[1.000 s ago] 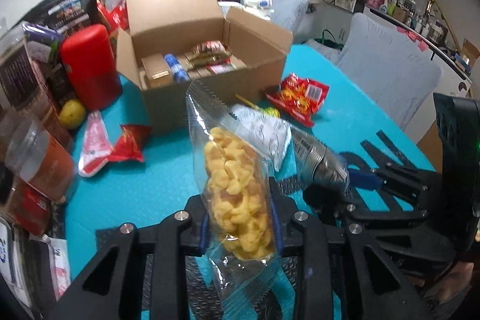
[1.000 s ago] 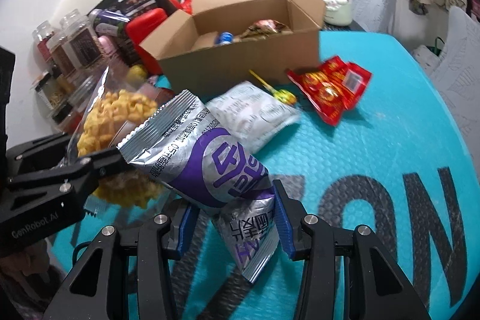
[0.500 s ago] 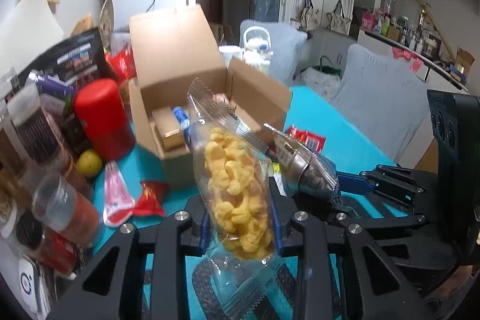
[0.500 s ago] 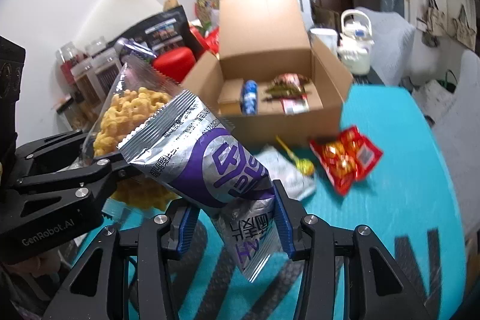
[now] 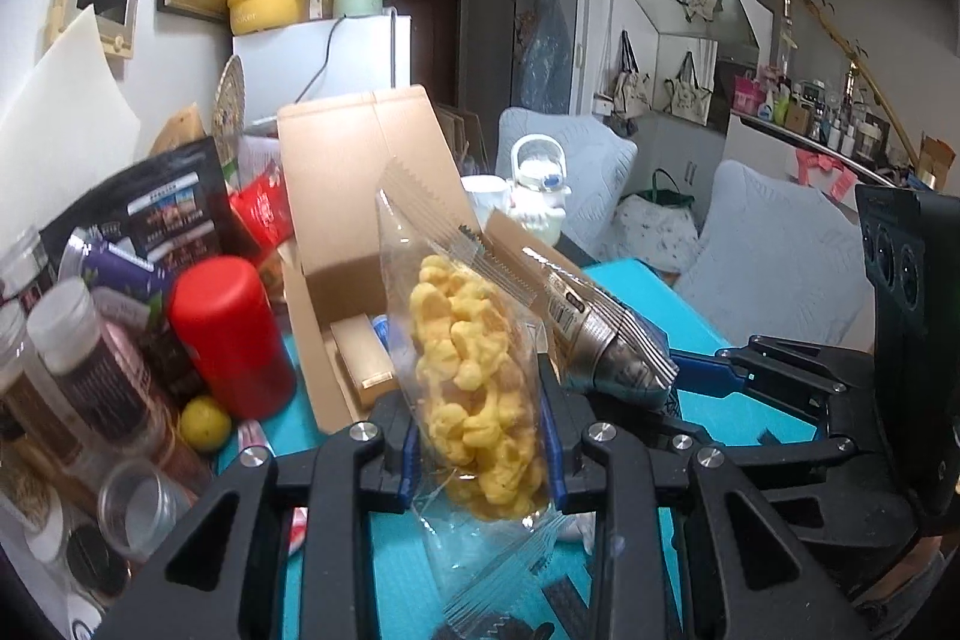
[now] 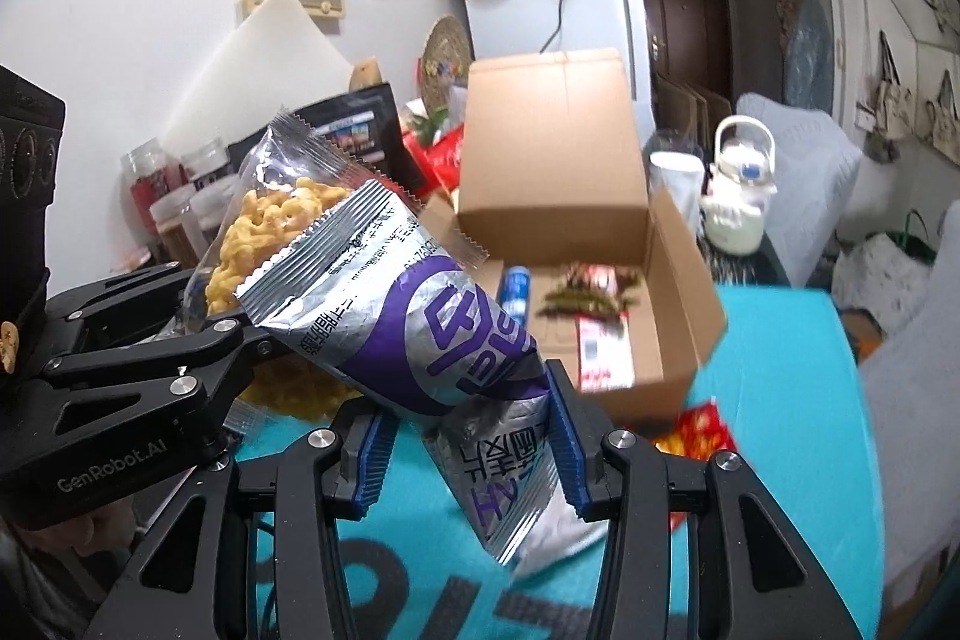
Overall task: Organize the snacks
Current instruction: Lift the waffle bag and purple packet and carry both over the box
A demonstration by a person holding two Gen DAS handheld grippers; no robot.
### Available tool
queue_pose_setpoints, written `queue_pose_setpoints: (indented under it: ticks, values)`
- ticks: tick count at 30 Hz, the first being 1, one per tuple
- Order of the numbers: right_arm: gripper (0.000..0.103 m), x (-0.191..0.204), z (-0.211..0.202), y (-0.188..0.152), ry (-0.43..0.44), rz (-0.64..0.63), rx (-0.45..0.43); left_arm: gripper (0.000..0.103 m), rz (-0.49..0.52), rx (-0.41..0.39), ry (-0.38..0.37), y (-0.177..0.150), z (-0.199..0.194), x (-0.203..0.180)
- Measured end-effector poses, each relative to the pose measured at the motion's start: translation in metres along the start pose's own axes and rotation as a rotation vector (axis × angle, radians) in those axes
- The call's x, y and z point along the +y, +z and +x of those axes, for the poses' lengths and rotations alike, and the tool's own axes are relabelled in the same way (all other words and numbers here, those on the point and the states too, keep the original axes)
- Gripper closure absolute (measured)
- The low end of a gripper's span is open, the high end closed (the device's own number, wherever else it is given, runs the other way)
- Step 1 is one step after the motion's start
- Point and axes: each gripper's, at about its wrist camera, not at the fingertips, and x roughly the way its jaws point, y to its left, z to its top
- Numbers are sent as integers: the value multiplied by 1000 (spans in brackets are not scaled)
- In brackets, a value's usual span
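Teal cloth [image 6: 774, 400] covers the table, crowded along its far left side with jars, a red canister [image 5: 231, 334] and a lemon [image 5: 204, 423]. An open cardboard box [image 6: 678, 280] stands on it, its lid flap upright, with a few small packets and a blue tube inside. Both grippers are held up in front of the box, side by side. The left gripper [image 5: 480, 451] is clamped on a clear bag of yellow puffs [image 5: 474, 382], which stands upright between its pads. The right gripper [image 6: 465, 451] pinches a silver and purple snack packet [image 6: 420, 316] near its lower end; the packet leans left across the puff bag. A red wrapper [image 6: 699, 430] lies on the cloth just before the box.
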Motion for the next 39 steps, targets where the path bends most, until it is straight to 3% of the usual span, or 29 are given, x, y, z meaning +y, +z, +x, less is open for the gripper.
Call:
queue_pose_setpoints:
  ticks: [24,32,39]
  values:
    - [58,-59,94,83,-72,-25,-52,73,-74,-53,88,72,119,56]
    - [58,-81,145,93,-77,18,-11,73,-73,-5,135,80,167,70]
    - [58,-92,185,93,-76,41,50,73,-101,98,178,69,210,88]
